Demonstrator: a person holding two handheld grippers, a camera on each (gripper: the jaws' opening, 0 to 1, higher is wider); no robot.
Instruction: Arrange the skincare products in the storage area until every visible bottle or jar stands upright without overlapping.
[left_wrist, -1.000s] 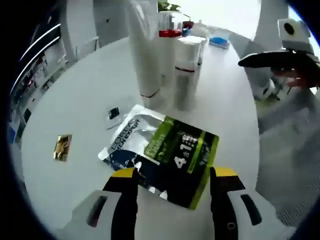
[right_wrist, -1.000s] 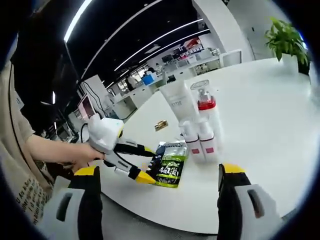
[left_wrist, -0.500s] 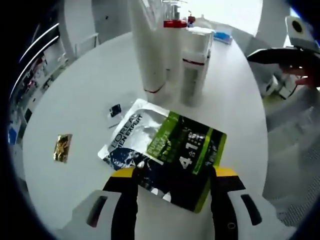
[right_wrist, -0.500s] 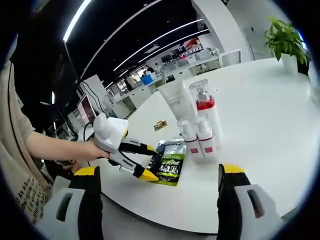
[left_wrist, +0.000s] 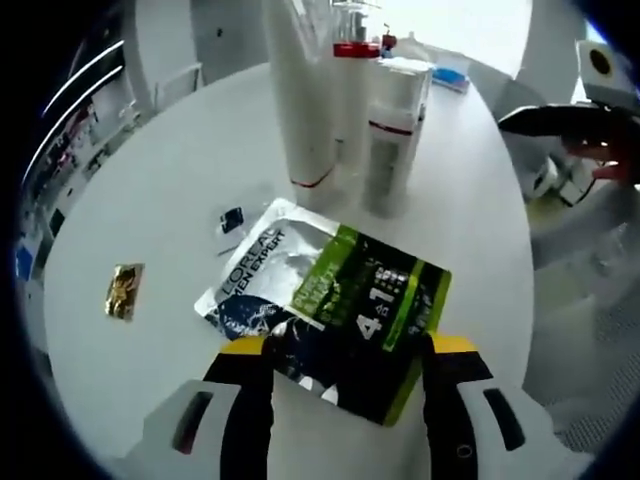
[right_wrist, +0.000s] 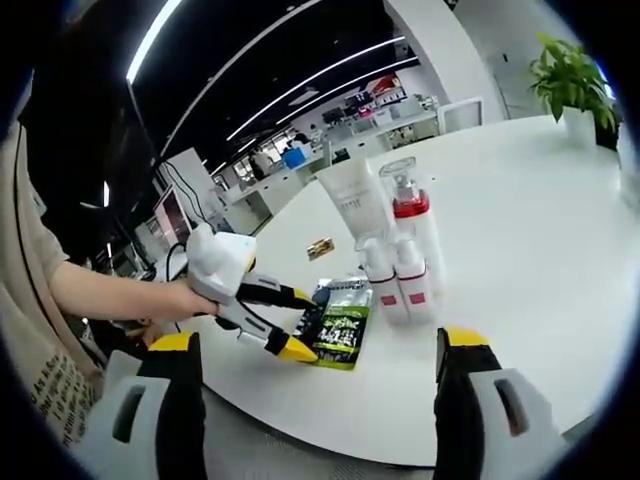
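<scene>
- standing stock: a white tube (right_wrist: 352, 203), a red-collared pump bottle (right_wrist: 412, 228) and two small white bottles with pink bands (right_wrist: 396, 282) stand upright in a tight cluster near the middle of the white round table (right_wrist: 520, 230); whether they touch one another cannot be told.
- outstanding item: a green and silver sachet (left_wrist: 330, 305) lies flat on the table, just in front of the cluster and not upright.
- orientation: in the left gripper view the sachet's long axis runs diagonally, silver end to upper left, green end to lower right, print facing up.
- left gripper (left_wrist: 343, 365): jaws spread wide, straddling the sachet's near edge, gripping nothing.
- right gripper (right_wrist: 315, 370): jaws wide apart, empty, held well off the table edge.
- loose bits: a small gold packet (left_wrist: 123, 292) and a small dark scrap (left_wrist: 231, 219) lie apart from the sachet.
- judgement: bottles appear done; the sachet remains to be handled.
</scene>
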